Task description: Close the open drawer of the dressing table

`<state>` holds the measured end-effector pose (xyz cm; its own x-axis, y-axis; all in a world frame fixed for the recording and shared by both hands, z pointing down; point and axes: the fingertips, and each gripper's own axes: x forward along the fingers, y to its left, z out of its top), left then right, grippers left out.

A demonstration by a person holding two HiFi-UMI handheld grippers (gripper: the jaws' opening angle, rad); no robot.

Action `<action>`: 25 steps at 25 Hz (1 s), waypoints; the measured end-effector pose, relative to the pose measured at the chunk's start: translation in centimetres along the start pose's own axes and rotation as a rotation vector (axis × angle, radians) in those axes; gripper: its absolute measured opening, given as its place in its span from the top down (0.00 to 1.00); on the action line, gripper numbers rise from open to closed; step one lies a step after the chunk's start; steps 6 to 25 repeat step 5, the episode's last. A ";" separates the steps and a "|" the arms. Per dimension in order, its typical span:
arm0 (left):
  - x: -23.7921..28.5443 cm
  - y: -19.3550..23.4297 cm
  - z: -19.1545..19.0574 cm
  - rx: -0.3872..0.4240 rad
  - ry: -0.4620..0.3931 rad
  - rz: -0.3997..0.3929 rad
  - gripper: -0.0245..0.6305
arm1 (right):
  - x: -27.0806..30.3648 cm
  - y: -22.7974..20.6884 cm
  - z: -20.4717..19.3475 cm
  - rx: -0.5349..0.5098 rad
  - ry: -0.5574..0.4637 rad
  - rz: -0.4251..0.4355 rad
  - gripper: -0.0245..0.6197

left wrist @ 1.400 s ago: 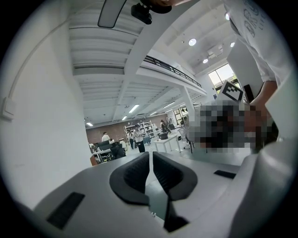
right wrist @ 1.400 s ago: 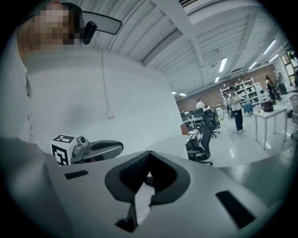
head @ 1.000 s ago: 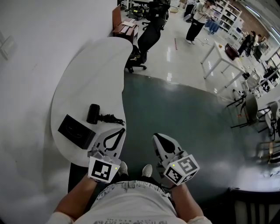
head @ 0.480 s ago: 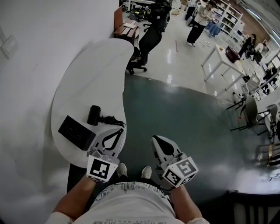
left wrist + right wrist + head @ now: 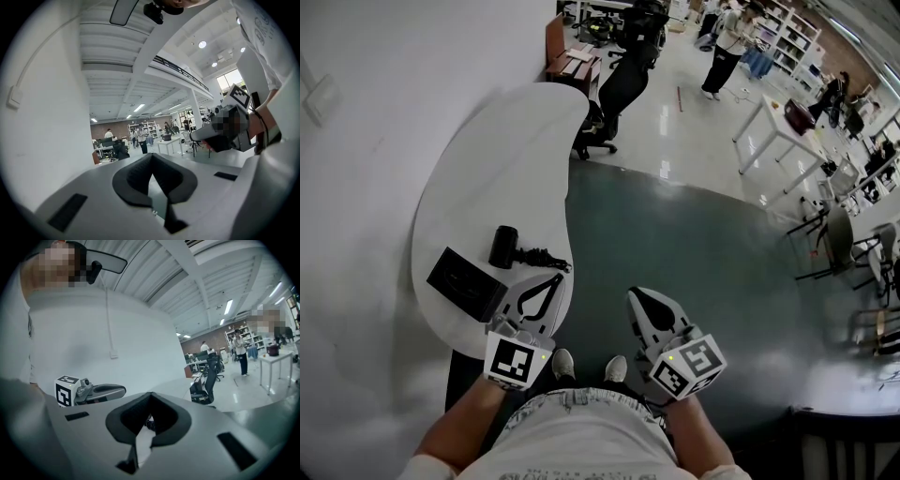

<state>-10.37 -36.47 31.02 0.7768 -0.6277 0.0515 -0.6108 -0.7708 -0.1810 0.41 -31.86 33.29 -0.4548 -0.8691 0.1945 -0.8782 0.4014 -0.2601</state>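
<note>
The dressing table's white curved top (image 5: 497, 169) runs along the wall at the left of the head view. Under its near end a dark front (image 5: 461, 375) shows, and I cannot make out a drawer there. My left gripper (image 5: 555, 279) hovers over the table's near edge, shut with nothing in it, pointing level. My right gripper (image 5: 639, 296) is held over the dark green floor beside the table, also shut and empty. In the left gripper view the jaws (image 5: 151, 154) meet at their tips. The right gripper view shows the same closed tips (image 5: 150, 393), with the left gripper (image 5: 110, 391) beside them.
A black hair dryer (image 5: 502, 246) with its coiled cord and a flat black box (image 5: 465, 281) lie on the table near my left gripper. A black office chair (image 5: 614, 84) stands at the table's far end. A person (image 5: 722, 47), white tables (image 5: 778, 122) and chairs (image 5: 834, 234) are farther off.
</note>
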 end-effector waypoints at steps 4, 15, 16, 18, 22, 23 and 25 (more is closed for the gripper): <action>0.0 0.4 -0.5 -0.005 0.003 0.002 0.93 | 0.6 0.0 -0.2 -0.002 0.004 0.002 0.95; 0.0 0.5 -0.5 -0.005 0.003 0.002 0.93 | 0.7 0.0 -0.3 -0.002 0.004 0.002 0.95; 0.0 0.5 -0.5 -0.005 0.003 0.002 0.93 | 0.7 0.0 -0.3 -0.002 0.004 0.002 0.95; 0.0 0.5 -0.5 -0.005 0.003 0.002 0.93 | 0.7 0.0 -0.3 -0.002 0.004 0.002 0.95; 0.0 0.5 -0.5 -0.005 0.003 0.002 0.93 | 0.7 0.0 -0.3 -0.002 0.004 0.002 0.95; 0.0 0.5 -0.5 -0.005 0.003 0.002 0.93 | 0.7 0.0 -0.3 -0.002 0.004 0.002 0.95; 0.0 0.5 -0.5 -0.005 0.003 0.002 0.93 | 0.7 0.0 -0.3 -0.002 0.004 0.002 0.95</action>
